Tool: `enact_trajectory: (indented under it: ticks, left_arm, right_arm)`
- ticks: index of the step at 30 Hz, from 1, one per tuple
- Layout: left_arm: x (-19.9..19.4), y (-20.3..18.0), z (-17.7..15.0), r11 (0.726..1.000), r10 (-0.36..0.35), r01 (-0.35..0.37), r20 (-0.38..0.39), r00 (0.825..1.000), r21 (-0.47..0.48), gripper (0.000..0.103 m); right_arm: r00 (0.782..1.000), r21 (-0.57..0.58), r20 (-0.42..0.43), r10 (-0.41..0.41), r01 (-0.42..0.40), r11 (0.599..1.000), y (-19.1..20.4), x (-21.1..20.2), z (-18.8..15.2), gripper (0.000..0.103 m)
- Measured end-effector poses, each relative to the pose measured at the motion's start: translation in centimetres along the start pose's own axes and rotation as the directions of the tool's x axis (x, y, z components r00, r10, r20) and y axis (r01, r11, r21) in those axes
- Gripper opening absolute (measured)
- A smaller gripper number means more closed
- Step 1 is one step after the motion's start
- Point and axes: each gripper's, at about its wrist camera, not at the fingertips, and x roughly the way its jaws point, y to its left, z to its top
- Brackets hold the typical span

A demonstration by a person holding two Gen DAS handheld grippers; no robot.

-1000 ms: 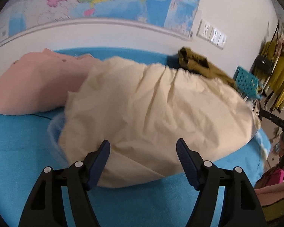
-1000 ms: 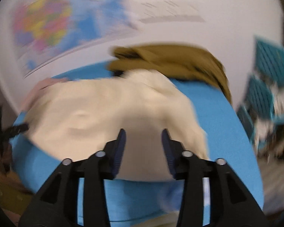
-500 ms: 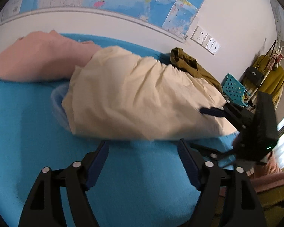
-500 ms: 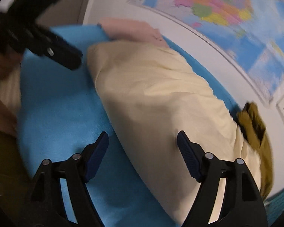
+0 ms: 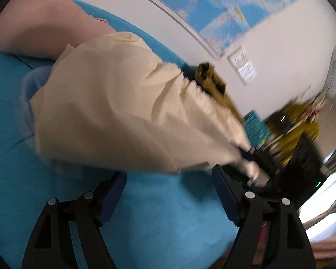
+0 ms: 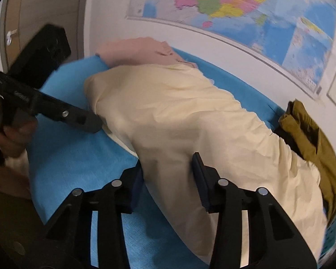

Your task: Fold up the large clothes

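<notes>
Blue cloth covers the tabletop (image 6: 78, 163), which stands against a white wall hung with a large coloured map (image 6: 224, 2). On it the cream garment (image 6: 190, 121) lies in a long, loosely bunched heap, with a pink garment (image 6: 136, 51) at its far end and an olive garment (image 6: 311, 139) touching its other end.

The left gripper (image 5: 168, 190) is spread wide and holds nothing, poised just above the near edge of the cream cloth. The right gripper (image 6: 168, 172) has its jaws partly closed around a fold at the garment's end, one finger on each side; in the left wrist view the cloth looks drawn taut toward it, so it seems to be pinching, though a firm hold cannot be confirmed.

The step in hand appears to be taking hold of the garment to spread it flat before any fold. Next, the left gripper would probably need to close on the near hem so both ends can be lifted and drawn apart.
</notes>
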Motion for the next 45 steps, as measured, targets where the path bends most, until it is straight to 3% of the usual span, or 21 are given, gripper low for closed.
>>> enact_trajectory:
  ticks: [4,11,14,15,17,20,23,24,25,28,31,36,38,40,43,45]
  left_arm:
    - [0.1,1.3,0.9,0.988,-0.083,0.086,0.031,0.996,-0.129,0.076]
    - [2.8,0.2,2.7,0.992,0.087,-0.087,0.001,0.996,-0.089,0.076]
    - [4.1,0.0,3.7,0.990,0.123,-0.123,-0.013,0.992,-0.072,0.075]
    - [4.7,-0.3,4.1,0.986,0.156,-0.156,-0.017,0.988,-0.057,0.070]
    - [5.3,-0.5,4.6,0.977,0.212,-0.213,-0.021,0.977,-0.032,0.061]
    - [5.5,-0.5,4.8,0.967,0.254,-0.254,-0.020,0.967,-0.020,0.051]
    - [5.7,-1.0,4.6,0.951,0.308,-0.308,-0.017,0.951,0.027,0.045]
    - [5.9,-1.3,4.5,0.942,0.331,-0.330,-0.014,0.943,0.054,0.044]
    - [6.0,-1.6,4.4,0.934,0.350,-0.348,-0.013,0.937,0.079,0.044]
    - [6.1,-1.7,4.4,0.927,0.365,-0.362,-0.013,0.931,0.100,0.044]
    - [6.1,-1.7,4.5,0.926,0.366,-0.362,-0.021,0.930,0.108,0.044]
    - [6.1,-1.8,4.5,0.929,0.356,-0.350,-0.035,0.934,0.119,0.044]
    - [6.0,-1.6,4.4,0.935,0.342,-0.336,-0.038,0.939,0.117,0.044]
    - [6.0,-1.6,4.3,0.937,0.334,-0.328,-0.037,0.942,0.119,0.044]
    - [6.1,-1.7,4.2,0.937,0.332,-0.325,-0.034,0.943,0.129,0.044]
    - [6.1,-1.8,4.2,0.936,0.331,-0.324,-0.034,0.943,0.135,0.044]
  right_arm:
    - [1.000,0.013,0.002,0.004,-0.004,1.000,0.1,0.0,-0.1,0.041]
    - [0.999,0.070,0.006,0.032,-0.033,0.997,-0.2,0.0,-0.5,0.041]
    - [0.998,0.117,-0.001,0.066,-0.066,0.991,-0.5,-0.4,-0.9,0.049]
    - [0.996,0.152,0.011,0.093,-0.094,0.984,-0.9,-1.0,-1.1,0.053]
    - [0.984,0.244,0.051,0.172,-0.179,0.953,-2.2,-2.8,-2.0,0.065]
    - [0.962,0.416,0.122,0.245,-0.273,0.868,-5.0,-6.1,-4.9,0.067]
    - [0.946,0.597,0.167,0.280,-0.323,0.735,-7.8,-8.8,-9.2,0.069]
    - [0.946,0.658,0.176,0.273,-0.319,0.682,-8.7,-9.8,-11.1,0.069]
    - [0.949,0.688,0.175,0.261,-0.307,0.657,-9.2,-10.2,-12.1,0.069]
    - [0.964,0.816,0.174,0.199,-0.254,0.519,-11.2,-12.0,-16.3,0.069]
    - [0.983,0.886,0.147,0.113,-0.181,0.428,-12.5,-12.5,-18.5,0.069]
    - [0.998,0.933,0.056,-0.013,-0.048,0.357,-13.9,-11.2,-19.0,0.069]
    - [0.997,0.928,0.047,-0.057,-0.022,0.373,-14.1,-10.7,-18.7,0.073]
    - [0.992,0.933,0.069,-0.105,-0.026,0.360,-14.2,-10.0,-18.5,0.080]
    - [0.985,0.931,0.072,-0.156,-0.010,0.365,-14.1,-9.1,-17.8,0.081]
    - [0.977,0.935,0.148,-0.152,-0.088,0.345,-14.4,-9.0,-18.0,0.076]
